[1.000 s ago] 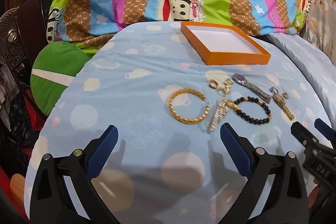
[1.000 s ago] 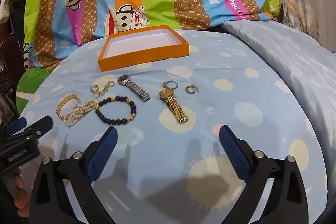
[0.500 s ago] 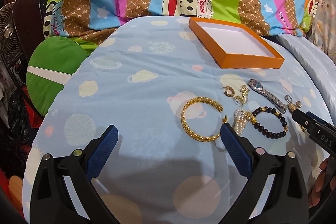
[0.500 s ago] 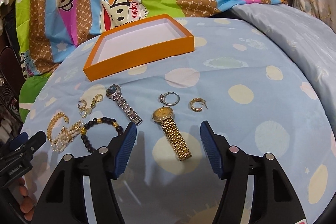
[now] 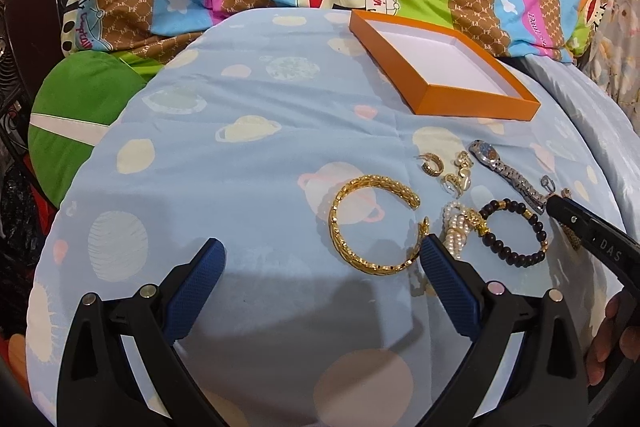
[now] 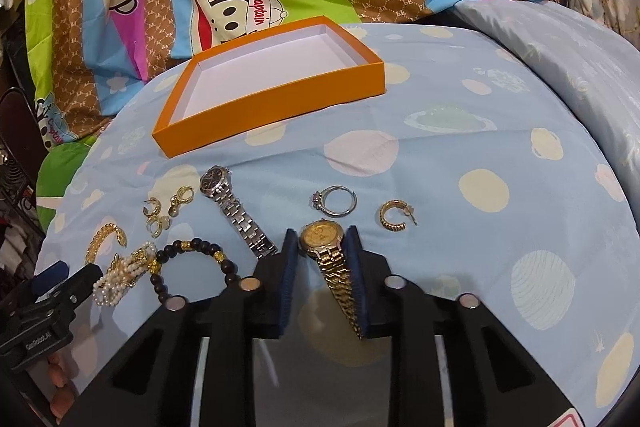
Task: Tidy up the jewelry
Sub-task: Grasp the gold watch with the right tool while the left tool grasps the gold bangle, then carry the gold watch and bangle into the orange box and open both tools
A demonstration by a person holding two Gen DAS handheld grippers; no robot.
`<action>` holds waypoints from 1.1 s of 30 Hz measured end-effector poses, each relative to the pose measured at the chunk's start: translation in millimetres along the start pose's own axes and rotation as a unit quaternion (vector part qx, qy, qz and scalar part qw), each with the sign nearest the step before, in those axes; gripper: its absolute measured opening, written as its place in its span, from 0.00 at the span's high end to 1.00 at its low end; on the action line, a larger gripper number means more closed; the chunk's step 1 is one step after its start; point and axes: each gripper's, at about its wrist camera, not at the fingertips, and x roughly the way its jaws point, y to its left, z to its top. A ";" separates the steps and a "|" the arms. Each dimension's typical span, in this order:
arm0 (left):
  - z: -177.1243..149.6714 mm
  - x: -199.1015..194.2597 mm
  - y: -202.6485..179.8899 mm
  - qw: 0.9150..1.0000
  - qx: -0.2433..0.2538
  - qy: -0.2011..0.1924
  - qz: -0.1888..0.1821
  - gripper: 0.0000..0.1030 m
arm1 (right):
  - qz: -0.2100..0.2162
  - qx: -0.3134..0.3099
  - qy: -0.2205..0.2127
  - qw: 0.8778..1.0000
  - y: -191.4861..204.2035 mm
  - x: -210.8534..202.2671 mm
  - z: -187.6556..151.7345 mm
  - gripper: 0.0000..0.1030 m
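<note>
- A wide bare stretch of the blue sheet (image 5: 240, 187) is seen at the left, bounded there by a green cushion (image 5: 76, 107); the left gripper (image 5: 320, 267) is held wide apart with nothing between its pads, its right finger just beside the gold bangle (image 5: 368, 227).
- The pearl bracelet (image 6: 120, 271), black bead bracelet (image 6: 192, 267) and silver watch (image 6: 236, 215) are laid close together in the middle; the orange tray (image 6: 272, 107) lies beyond them, apart.
- The right gripper (image 6: 324, 247) has just been closing and is narrowed about the gold watch (image 6: 324, 239); pad contact cannot be told; the watch's long axis runs along the fingers, dial pointing toward the tray.
- Open sheet is left at the right.
</note>
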 end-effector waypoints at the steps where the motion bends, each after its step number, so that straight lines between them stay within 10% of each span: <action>1: 0.0 0.5 -0.7 1.000 0.001 0.001 0.001 0.06 | 0.001 0.001 -0.003 1.000 -0.3 -1.2 -0.5 0.79; 16: 8.0 14.2 -24.5 0.998 0.053 0.017 0.026 0.06 | 0.008 0.014 -0.009 1.000 -5.9 -6.8 -5.6 0.79; 26: 6.0 3.9 -27.3 0.998 0.060 -0.007 0.004 0.49 | 0.002 0.006 -0.021 1.000 -2.3 -14.7 -9.1 0.79; 33: 0.7 -8.0 -18.4 0.999 0.037 -0.006 -0.026 0.49 | 0.011 0.013 -0.027 0.999 -4.7 -29.6 -18.0 0.79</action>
